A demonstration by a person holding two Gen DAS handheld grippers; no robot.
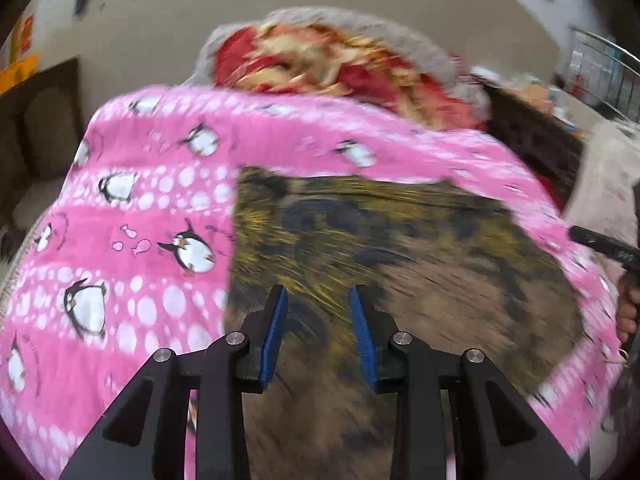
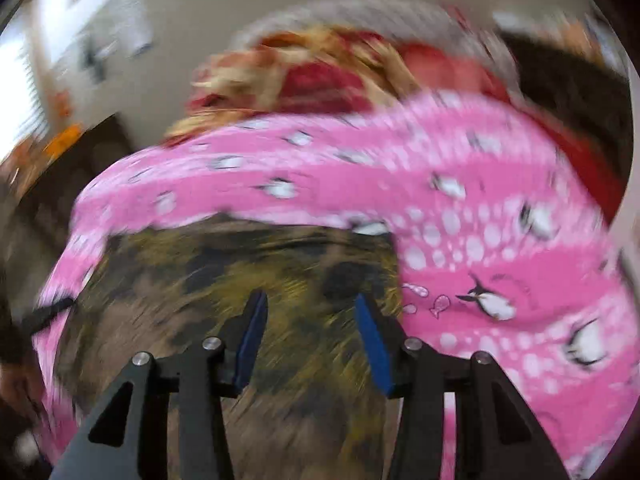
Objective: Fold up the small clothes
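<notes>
A brown, olive and black patterned garment (image 1: 400, 248) lies flat on a pink penguin-print cloth (image 1: 132, 216). My left gripper (image 1: 319, 294) hovers over the garment's near part, blue pads apart with nothing between them. The right gripper's black tip (image 1: 600, 242) and a hand (image 1: 626, 312) show at the garment's right edge. In the blurred right wrist view the same garment (image 2: 240, 280) fills the middle, with the pink cloth (image 2: 500, 240) to its right. My right gripper (image 2: 311, 298) stands open above it, holding nothing. The left gripper's dark finger (image 2: 52, 312) shows at the far left.
A red and yellow bundle with a grey fuzzy border (image 1: 340, 64) is heaped behind the pink cloth. Dark wooden furniture (image 1: 44, 128) stands at the left and a metal rack (image 1: 604, 76) at the far right. A beige wall (image 1: 168, 28) lies beyond.
</notes>
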